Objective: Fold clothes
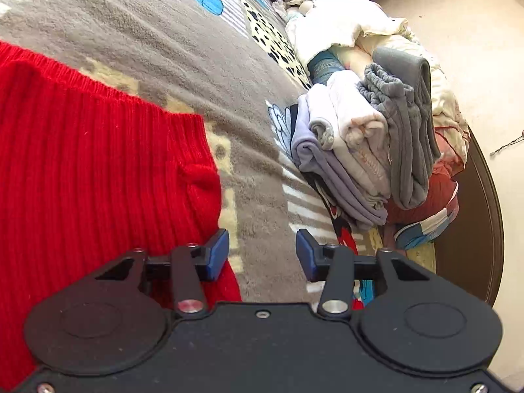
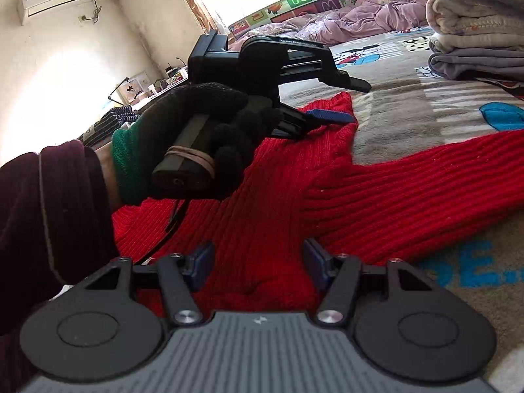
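Note:
A red ribbed knit sweater (image 1: 82,170) (image 2: 327,196) lies spread on the grey cartoon blanket (image 1: 183,49). My left gripper (image 1: 262,255) is open just past the sweater's edge, its left pad over the red knit and nothing between the fingers. In the right wrist view the left gripper (image 2: 347,100) shows from the side, held by a black-gloved hand (image 2: 203,137), hovering at the sweater's far corner. My right gripper (image 2: 258,265) is open low over the middle of the sweater, with nothing in its fingers. One sleeve (image 2: 442,177) stretches out to the right.
A stack of folded clothes (image 1: 366,137) (image 2: 475,32) in grey, white and lilac sits on the blanket beside the sweater. A crumpled pink quilt (image 2: 376,13) lies at the far end. The bed's dark wooden edge (image 1: 475,229) borders the pale floor.

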A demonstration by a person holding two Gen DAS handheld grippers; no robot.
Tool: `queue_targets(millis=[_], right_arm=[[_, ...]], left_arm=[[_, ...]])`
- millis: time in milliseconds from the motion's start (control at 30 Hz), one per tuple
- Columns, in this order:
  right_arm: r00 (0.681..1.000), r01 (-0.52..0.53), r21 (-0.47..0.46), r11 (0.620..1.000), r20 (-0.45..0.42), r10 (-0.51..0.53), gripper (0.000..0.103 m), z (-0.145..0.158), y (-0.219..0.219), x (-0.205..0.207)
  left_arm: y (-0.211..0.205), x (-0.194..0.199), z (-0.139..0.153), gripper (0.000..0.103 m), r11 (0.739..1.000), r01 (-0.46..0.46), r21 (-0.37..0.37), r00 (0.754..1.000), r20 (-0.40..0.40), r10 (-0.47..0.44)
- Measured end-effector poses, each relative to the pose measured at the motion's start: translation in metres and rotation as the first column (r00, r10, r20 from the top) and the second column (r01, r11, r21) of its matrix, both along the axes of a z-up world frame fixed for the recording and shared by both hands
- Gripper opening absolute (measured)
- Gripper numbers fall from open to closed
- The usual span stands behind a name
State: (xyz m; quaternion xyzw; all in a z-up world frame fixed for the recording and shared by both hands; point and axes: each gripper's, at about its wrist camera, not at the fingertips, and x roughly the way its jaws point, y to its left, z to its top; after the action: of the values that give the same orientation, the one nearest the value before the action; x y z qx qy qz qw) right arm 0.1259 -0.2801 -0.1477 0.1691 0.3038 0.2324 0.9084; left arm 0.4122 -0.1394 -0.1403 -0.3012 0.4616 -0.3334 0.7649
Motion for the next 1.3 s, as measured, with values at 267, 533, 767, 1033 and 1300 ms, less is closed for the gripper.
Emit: queue_targets(millis=[267,533,767,1033,1300], right_arm=[[1.0,-0.01,-0.036,0.999,0.013,0.01,0.065,0.0,0.01,-0.005],[1.0,-0.014,-0.045,0.999,0.025,0.015,0.066,-0.002,0.011,-0.003],[1.0,0.004,0.037,0.999,0.021,-0.005,0.066,0.001,-0.002,-0.005],[0.936,0.349,0.46,0.817,-0.133,-0.325,0.067,-0.01,-0.105,-0.026],[0.86,0.489,0.595,0.638,-0.209,-0.465,0.067,-0.031,-0.168,-0.065]], left_arm=[[0.01,0.046,-0.006,0.045,0.995,-0.077,-0.064,0.997,-0.034,0.075],[0.017,0.048,0.008,0.044,0.986,-0.132,-0.105,0.991,0.001,0.133],[0.066,-0.047,0.049,0.056,0.979,-0.129,-0.155,0.985,0.094,0.144],[0.087,-0.189,0.059,0.07,0.989,-0.147,0.019,0.954,0.266,0.136],[0.054,-0.245,0.034,0.067,0.97,-0.17,0.173,0.938,0.33,0.106]])
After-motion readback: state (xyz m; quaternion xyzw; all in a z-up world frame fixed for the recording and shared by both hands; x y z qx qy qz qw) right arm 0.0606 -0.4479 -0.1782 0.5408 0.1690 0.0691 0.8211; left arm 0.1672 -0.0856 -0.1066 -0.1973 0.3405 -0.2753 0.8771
